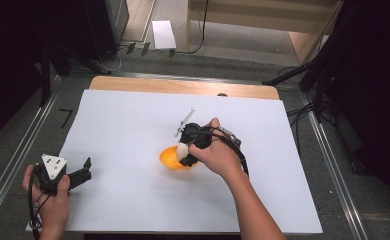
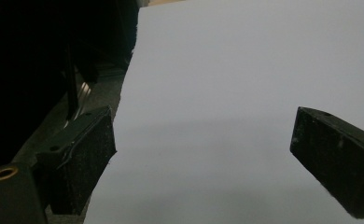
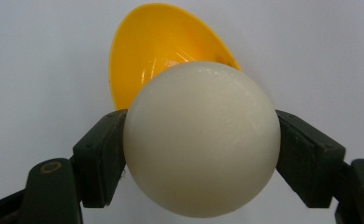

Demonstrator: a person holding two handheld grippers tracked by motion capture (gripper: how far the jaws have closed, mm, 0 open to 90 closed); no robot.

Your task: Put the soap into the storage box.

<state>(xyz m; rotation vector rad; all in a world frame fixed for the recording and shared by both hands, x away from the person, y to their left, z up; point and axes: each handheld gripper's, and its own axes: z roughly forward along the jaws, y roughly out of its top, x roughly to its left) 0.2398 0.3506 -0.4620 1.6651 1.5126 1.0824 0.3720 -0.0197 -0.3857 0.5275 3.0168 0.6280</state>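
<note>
One white ball (image 3: 201, 139) sits clamped between the jaws of the right gripper (image 1: 187, 151), near the middle of the high view, directly over the yellow bowl (image 1: 172, 159); the pick looks done, the release into the bowl remains; the left gripper (image 1: 83, 173), jaws spread wide and holding nothing, rests at the lower left on the white sheet (image 1: 133, 125).
</note>
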